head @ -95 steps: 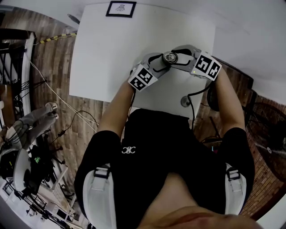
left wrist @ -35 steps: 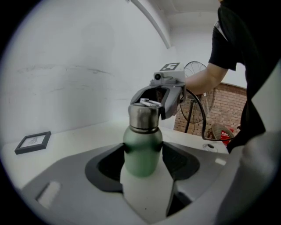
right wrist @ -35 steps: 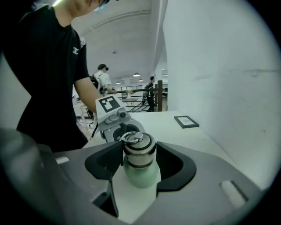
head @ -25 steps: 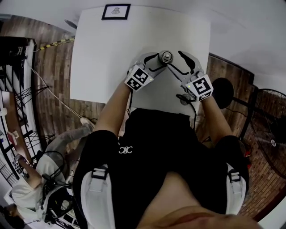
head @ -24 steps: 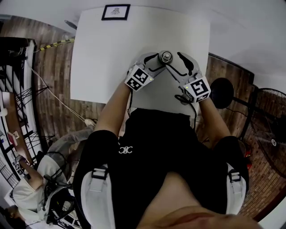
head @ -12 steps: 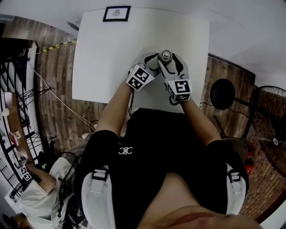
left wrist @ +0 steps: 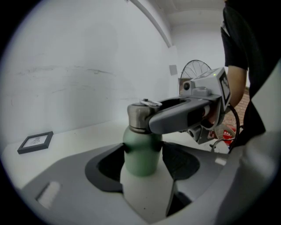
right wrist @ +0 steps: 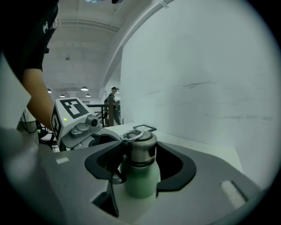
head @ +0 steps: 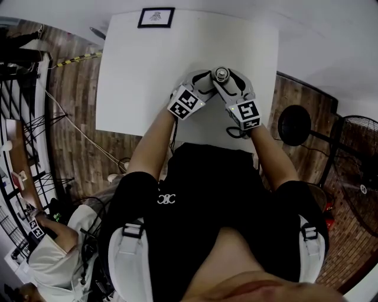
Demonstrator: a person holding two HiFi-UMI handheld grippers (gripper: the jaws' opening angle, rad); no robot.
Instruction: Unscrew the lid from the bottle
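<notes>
Left gripper: clamped on body of green bottle, held upright on white table. Right gripper: jaws just closed inward, pads set against steel lid. Bottle base hidden by jaws. Lid partly covered in left gripper view. Framed card: print too small to be read.

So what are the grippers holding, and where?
The left gripper clamps the bottle by its green body. The right gripper's jaws have just been closing round the lid; whether they grip it yet cannot be told.
</notes>
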